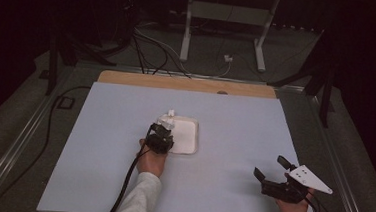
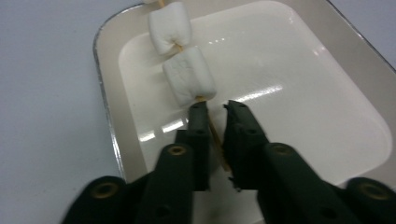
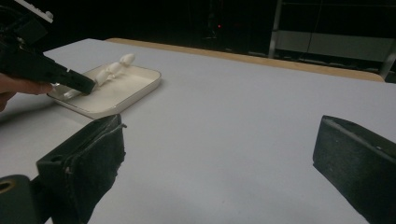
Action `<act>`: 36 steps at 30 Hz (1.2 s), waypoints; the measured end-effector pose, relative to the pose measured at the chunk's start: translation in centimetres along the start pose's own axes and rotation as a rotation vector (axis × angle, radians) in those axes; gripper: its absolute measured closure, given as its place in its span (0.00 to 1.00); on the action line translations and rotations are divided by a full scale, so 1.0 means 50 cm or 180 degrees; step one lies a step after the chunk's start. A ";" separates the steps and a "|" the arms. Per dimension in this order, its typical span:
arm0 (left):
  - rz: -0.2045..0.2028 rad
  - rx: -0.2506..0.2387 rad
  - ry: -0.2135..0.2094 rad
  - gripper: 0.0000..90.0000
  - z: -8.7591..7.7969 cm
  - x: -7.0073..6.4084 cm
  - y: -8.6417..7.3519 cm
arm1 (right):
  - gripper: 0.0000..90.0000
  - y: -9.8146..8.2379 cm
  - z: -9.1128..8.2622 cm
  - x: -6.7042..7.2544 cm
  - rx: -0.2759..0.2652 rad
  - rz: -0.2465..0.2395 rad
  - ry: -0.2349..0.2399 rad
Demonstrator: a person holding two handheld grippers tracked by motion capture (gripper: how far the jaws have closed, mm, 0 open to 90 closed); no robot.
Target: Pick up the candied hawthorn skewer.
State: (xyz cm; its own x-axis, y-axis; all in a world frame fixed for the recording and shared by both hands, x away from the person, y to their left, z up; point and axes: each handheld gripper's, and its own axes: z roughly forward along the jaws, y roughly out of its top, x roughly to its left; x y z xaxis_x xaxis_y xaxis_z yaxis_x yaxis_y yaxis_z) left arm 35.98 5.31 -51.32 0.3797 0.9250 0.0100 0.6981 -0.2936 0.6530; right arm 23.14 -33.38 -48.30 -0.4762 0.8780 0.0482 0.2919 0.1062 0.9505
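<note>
Over one white tray, two marshmallows on one skewer, left gripper clamping it.

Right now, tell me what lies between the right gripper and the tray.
Nothing: in the right gripper view, bare table runs from the right gripper to the tray.
</note>
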 end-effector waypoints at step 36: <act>-0.0020 0.0116 0.0088 0.99 0.009 0.025 0.019 | 0.03 -0.002 -0.002 -0.007 0.0000 0.0121 0.0021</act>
State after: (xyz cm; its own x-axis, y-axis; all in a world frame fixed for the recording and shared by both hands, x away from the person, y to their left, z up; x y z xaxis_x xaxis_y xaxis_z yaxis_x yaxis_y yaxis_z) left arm 37.40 6.10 -51.06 0.3588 0.9330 0.0271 0.7223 -0.2959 0.6251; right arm 23.22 -33.76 -48.37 -0.4701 0.8784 0.0862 0.3100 0.0729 0.9479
